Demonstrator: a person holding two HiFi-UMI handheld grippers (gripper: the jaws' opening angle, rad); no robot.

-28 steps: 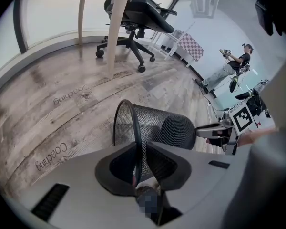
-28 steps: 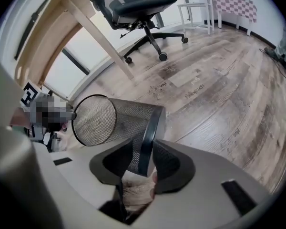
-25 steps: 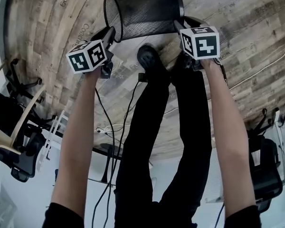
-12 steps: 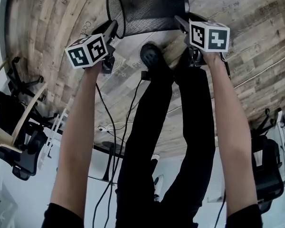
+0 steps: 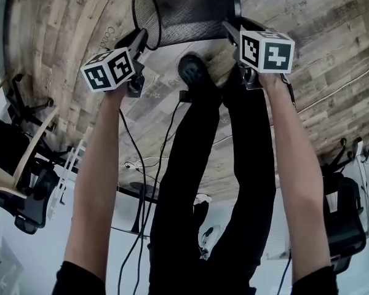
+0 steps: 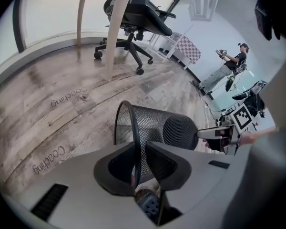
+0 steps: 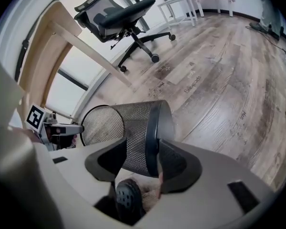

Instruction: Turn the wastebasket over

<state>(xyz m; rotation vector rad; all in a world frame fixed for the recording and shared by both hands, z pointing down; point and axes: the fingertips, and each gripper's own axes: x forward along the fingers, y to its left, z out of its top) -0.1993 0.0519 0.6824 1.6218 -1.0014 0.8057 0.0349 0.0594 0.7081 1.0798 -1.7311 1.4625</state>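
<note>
Holds the black mesh wastebasket (image 5: pixel 184 14) on its side in front of the body, over the wooden plank floor (image 5: pixel 67 48). Keeps the open mouth toward the left hand-held gripper (image 6: pixel 140 147) and the dark banded base toward the right hand-held gripper (image 7: pixel 144 144). Cannot tell whether the lower wall touches the floor.

Clamps the mouth with the left hand-held gripper: jaws nearly together, one inside the mesh and one outside, pinched on the thin rim wire that runs up between them.

Straddles the base end with the right hand-held gripper: jaws spread wide and closing, with the bottom band and a strip of mesh wall between them. Shows the band lying close against one jaw and a gap to the other, so no firm grip there.

Places both marker cubes at about the same level in the head view, one at each end of the wastebasket, bare forearms reaching up to them.

Shows a dark shoe (image 5: pixel 192 72) just below the wastebasket, black trousers (image 5: pixel 234 183) between the arms, and thin cables (image 5: pixel 141 165) trailing over the floor.

Shows a black office chair (image 6: pixel 138 18) well beyond the wastebasket, beside a pale curved wooden leg (image 6: pixel 117 27), and a distant person (image 6: pixel 226 68) at the far right.
</note>
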